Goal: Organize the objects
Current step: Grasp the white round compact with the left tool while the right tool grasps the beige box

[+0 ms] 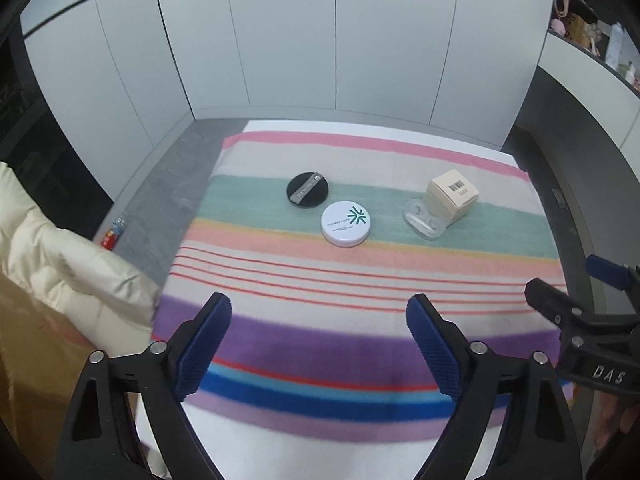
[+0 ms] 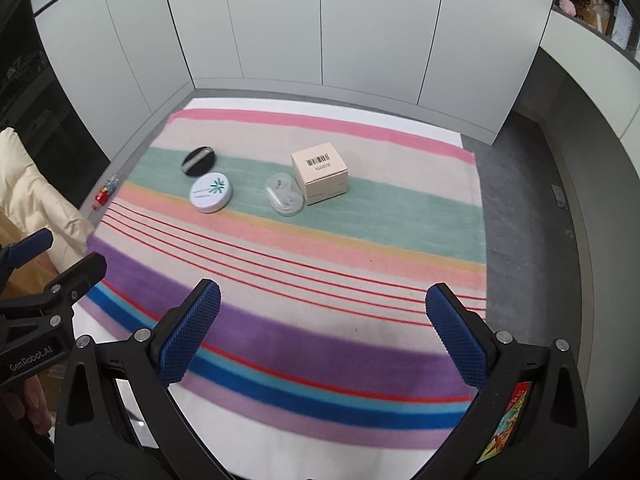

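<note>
Nearest to me, the left gripper [image 1: 319, 318] hangs over the purple band of the striped cloth [image 1: 360, 280], its jaws apart, nothing between the blue pads [image 1: 208, 344]. The right gripper [image 2: 323, 308] sits beside it over the same cloth, jaws likewise wide apart and empty; I see each gripper at the edge of the other's wrist view. A cream puffy sleeve [image 1: 60, 264] lies at the left edge of the cloth, with a brown box [image 1: 28, 360] below it. Further on, over the thin red lines, the task's things sit along the green band, all well clear of both grippers. From the left: a black disc [image 1: 307, 190] with a grey strip across its top, and a white tin [image 1: 345, 224] with a green star mark just in front of it, the two touching or nearly so. Apart from these, to the right: a clear case [image 1: 425, 219] with pale contents, resting against a cream carton [image 1: 452, 197] with a barcode on top. Behind the cloth stands a white panelled wall [image 1: 280, 40]; shelves [image 1: 592, 20] with small items show at far right
</note>
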### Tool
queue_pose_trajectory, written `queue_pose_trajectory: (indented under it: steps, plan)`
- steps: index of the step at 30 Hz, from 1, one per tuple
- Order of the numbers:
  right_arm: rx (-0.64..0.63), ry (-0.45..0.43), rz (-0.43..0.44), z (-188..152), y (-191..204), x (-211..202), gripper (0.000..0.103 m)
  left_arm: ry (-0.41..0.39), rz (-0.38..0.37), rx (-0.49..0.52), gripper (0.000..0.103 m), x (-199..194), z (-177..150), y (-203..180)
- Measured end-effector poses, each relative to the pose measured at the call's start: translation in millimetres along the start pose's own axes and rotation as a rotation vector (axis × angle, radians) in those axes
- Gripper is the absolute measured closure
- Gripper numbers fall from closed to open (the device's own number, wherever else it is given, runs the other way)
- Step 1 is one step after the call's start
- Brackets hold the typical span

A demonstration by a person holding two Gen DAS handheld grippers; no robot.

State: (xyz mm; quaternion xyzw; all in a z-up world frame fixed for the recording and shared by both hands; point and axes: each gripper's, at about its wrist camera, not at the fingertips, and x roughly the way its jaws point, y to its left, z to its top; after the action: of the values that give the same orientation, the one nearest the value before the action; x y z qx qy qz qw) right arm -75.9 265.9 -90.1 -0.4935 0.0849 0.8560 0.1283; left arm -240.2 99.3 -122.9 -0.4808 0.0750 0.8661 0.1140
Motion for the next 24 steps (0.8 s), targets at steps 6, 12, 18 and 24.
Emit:
queue_pose_trajectory:
  steps: [6, 12, 18, 24]
  plan:
    - [-0.019, 0.023, 0.005, 19.5, -1.3, 47.8, 0.0, 0.023, -0.004, -0.003, 0.018, 48.2, 20.9, -5.2]
    - [-0.051, 0.046, -0.002, 44.0, -7.4, 96.8, 0.0, 0.055, -0.014, 0.002, 0.023, 97.5, 34.1, -14.0]
    - [-0.045, 0.064, 0.011, 61.5, -12.6, 135.4, 0.003, 0.089, -0.018, 0.011, 0.028, 142.5, 41.7, -23.1]
    - [-0.056, 0.068, 0.034, 73.2, -9.6, 160.1, 0.01, 0.098, -0.029, 0.009, 0.042, 166.3, 44.8, -28.4]
